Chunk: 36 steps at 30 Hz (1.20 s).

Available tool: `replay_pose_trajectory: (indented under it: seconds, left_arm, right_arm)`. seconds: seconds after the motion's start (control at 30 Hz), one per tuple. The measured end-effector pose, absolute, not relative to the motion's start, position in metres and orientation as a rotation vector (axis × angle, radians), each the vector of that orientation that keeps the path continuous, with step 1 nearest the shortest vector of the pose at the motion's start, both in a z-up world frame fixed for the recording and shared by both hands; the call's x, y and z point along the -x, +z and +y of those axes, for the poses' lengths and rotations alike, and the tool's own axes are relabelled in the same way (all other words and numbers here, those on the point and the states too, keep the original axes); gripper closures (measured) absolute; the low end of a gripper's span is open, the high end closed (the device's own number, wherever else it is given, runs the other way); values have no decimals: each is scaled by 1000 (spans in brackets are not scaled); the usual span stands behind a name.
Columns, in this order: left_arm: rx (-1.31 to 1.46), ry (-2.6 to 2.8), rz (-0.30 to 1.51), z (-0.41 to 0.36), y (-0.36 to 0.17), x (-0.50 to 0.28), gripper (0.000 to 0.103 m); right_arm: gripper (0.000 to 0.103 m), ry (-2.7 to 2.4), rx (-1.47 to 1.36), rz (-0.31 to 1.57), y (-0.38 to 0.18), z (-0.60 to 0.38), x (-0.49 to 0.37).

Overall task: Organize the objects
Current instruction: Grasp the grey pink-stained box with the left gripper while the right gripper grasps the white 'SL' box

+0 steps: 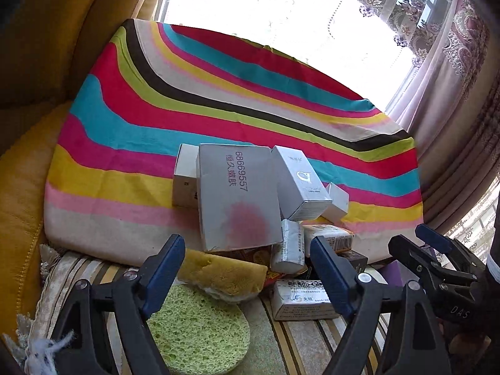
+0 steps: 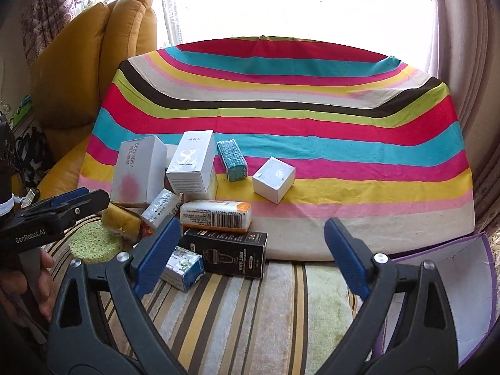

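A pile of small boxes leans on a striped cushion (image 1: 218,100). The big grey box with a pink blot (image 1: 239,197) stands in the middle, also in the right wrist view (image 2: 137,172). A yellow sponge (image 1: 223,273) and a green sponge (image 1: 200,334) lie before it. My left gripper (image 1: 250,268) is open and empty, just above the sponges. My right gripper (image 2: 253,250) is open and empty, hovering above the striped seat cover (image 2: 250,312), right of a black box (image 2: 228,250) and an orange-white box (image 2: 215,215). A teal box (image 2: 232,161) and a white cube (image 2: 273,179) sit apart.
A purple open box (image 2: 453,287) lies at the right of the seat. A mustard leather armrest (image 2: 78,78) rises at the left. Curtains (image 1: 453,78) and a bright window stand behind the cushion. The right gripper also shows in the left wrist view (image 1: 415,240).
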<state>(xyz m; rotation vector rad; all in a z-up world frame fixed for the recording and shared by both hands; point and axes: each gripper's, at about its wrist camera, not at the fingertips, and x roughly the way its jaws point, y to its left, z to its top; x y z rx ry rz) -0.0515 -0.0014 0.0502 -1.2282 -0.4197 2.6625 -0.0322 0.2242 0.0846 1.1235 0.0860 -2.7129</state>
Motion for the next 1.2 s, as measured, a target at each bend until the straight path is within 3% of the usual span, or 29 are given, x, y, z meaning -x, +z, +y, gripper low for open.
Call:
replay_pose_trajectory:
  seconds: [0.47,0.57,1.2]
  left_arm:
    - [1445,2812,-305,16,33,96,20]
    - [1435,2829,-283,15,32,95,36]
    - [1010,3010,-704,-45,49,56,36]
  right_arm:
    - [8,-2718,-1107,45,92,213,75]
    - [8,-2700,-1109,55,90,206,80]
    - [9,-2627,-1196,154,65,153,119]
